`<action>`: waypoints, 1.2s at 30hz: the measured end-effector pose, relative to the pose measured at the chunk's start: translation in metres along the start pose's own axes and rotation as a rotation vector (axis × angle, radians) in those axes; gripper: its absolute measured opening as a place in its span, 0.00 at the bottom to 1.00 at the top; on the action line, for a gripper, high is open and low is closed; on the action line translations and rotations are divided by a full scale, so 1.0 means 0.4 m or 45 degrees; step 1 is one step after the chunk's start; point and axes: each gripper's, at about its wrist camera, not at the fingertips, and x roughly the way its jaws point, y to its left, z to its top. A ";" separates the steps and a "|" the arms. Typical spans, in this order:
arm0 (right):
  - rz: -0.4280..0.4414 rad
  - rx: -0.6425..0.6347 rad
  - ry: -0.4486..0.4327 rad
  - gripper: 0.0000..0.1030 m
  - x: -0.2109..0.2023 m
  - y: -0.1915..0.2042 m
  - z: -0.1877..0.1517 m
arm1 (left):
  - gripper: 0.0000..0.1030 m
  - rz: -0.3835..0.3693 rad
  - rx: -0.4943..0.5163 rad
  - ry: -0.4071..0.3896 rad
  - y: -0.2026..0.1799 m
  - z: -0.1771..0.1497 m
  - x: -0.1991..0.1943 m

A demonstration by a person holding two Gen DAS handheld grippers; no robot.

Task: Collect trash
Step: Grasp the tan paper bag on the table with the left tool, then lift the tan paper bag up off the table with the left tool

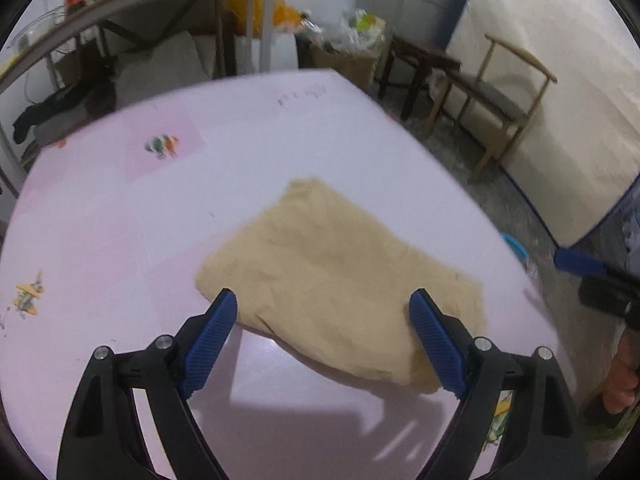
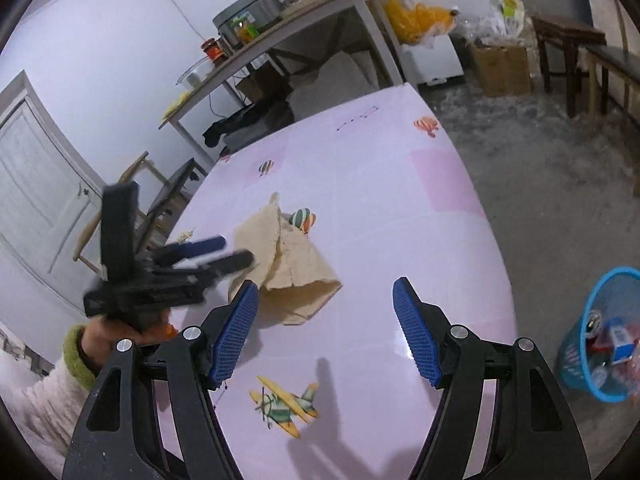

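A crumpled tan paper bag [image 1: 340, 280] lies on the pink table [image 1: 120, 220], toward its near right side. My left gripper [image 1: 324, 336] hovers just over the bag's near edge, fingers spread wide, holding nothing. My right gripper [image 2: 326, 330] is equally wide and empty, near the bag. The blue bin [image 2: 604, 344] stands on the floor, right. The limp paper could slip or tear if pinched at its edge.

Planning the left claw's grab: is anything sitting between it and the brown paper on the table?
Nothing visible. The left claw is open right at the crumpled brown paper, with only bare pink tablecloth around it.
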 end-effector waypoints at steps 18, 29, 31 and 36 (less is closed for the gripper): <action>-0.042 0.003 0.022 0.65 -0.002 0.026 -0.015 | 0.04 0.041 -0.010 -0.068 0.054 -0.064 -0.031; -0.041 -0.028 0.003 0.65 -0.014 0.063 -0.004 | 0.03 0.230 -0.011 -0.434 0.067 -0.153 -0.335; -0.034 -0.040 0.012 0.65 -0.003 0.079 -0.005 | 0.03 0.340 0.018 -0.477 0.066 -0.184 -0.380; 0.005 -0.060 0.047 0.65 0.026 0.121 -0.015 | 0.03 0.390 0.051 -0.426 0.058 -0.268 -0.402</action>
